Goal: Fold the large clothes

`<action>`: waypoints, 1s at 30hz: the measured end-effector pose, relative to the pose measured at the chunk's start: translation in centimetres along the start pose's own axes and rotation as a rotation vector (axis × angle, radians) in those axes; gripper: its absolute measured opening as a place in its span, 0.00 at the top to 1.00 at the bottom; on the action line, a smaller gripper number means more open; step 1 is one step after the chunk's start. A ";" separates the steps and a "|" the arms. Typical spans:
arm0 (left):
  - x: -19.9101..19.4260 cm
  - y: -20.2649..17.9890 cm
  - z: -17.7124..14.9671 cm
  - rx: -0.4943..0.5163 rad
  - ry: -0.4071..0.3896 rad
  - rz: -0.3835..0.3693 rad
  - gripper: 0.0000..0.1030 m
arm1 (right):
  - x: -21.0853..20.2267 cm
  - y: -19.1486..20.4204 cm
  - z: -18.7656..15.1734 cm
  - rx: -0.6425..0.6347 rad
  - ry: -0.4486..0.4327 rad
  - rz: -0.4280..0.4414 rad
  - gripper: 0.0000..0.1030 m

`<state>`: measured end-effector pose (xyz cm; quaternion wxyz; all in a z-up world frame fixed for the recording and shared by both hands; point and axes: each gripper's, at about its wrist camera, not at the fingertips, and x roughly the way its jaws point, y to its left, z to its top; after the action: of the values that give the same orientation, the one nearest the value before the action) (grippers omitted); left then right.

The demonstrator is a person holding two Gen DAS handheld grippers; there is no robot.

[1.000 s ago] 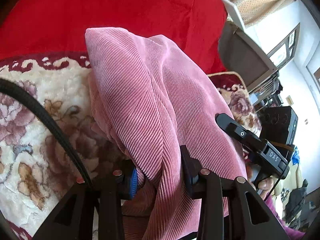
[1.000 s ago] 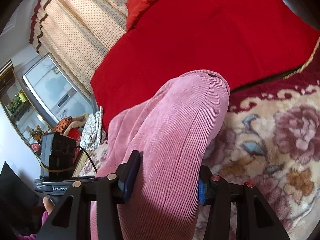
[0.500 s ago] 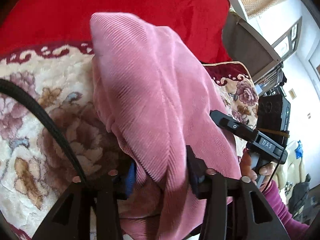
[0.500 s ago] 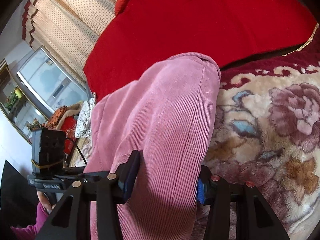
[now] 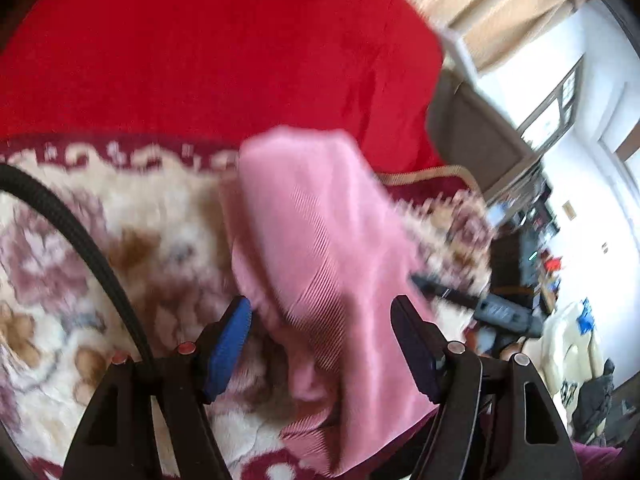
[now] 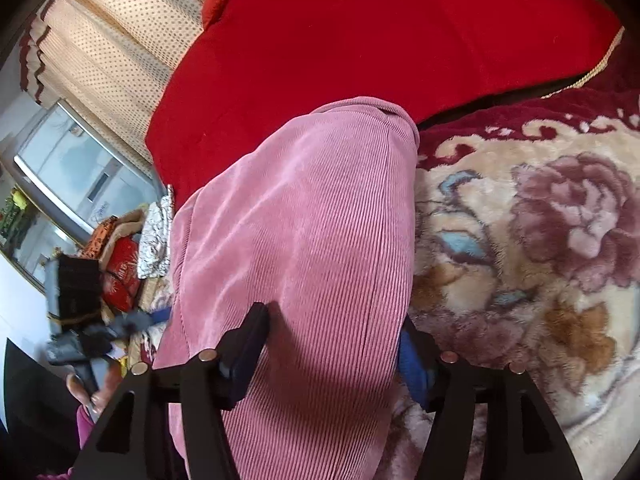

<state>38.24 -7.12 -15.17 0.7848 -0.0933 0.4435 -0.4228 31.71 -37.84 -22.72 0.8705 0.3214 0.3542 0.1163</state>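
Note:
A pink corduroy garment lies bunched on a floral blanket. My left gripper hovers over its near end; the jaws are opening, and the cloth sits loosely between them with a gap at the blue left pad. This view is motion-blurred. The same garment runs as a long folded band through my right gripper. Its jaws are opening too, and the cloth still fills the space between the fingers and hides part of the blue right pad. Each gripper shows blurred at the other view's edge.
A big red cushion rises behind the garment. A black cable crosses the blanket on the left. Dotted curtains, a window and piled clutter stand beyond the bed's edge. A hand holds the other gripper.
The left jaws have spread wide and let the cloth go while the gripper drew back, so the garment looks smaller and lower. The right jaws have widened a little around the band.

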 end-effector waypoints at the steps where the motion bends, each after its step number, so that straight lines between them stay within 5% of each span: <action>1: -0.6 -0.3 0.3 0.007 -0.042 -0.004 0.29 | -0.1 0.2 0.2 -0.001 0.004 -0.016 0.36; 6: -0.4 -1.5 1.4 0.025 -0.156 0.082 0.29 | -0.9 1.3 1.5 -0.037 -0.039 -0.104 0.36; 13: 4.0 1.9 3.8 -0.124 -0.121 0.267 0.29 | -1.3 2.7 3.7 -0.050 -0.185 -0.058 0.36; 15: 5.0 2.9 4.1 -0.160 -0.091 0.280 0.29 | -0.1 3.9 4.3 -0.087 -0.175 -0.044 0.39; 17: 5.9 3.7 4.2 -0.175 -0.064 0.310 0.29 | 1.8 4.3 4.6 -0.113 -0.120 -0.049 0.62; 22: 8.2 4.2 3.6 -0.142 0.003 0.398 0.28 | 6.1 3.0 4.6 -0.089 0.008 -0.100 0.63; 30: 5.1 2.8 2.4 -0.108 -0.049 0.424 0.28 | 2.7 5.2 2.7 -0.134 -0.036 -0.074 0.61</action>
<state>42.99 -9.77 -18.36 0.8604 -0.0501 0.4561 -0.2216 35.67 -34.01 -19.35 0.8999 0.2511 0.3416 0.1016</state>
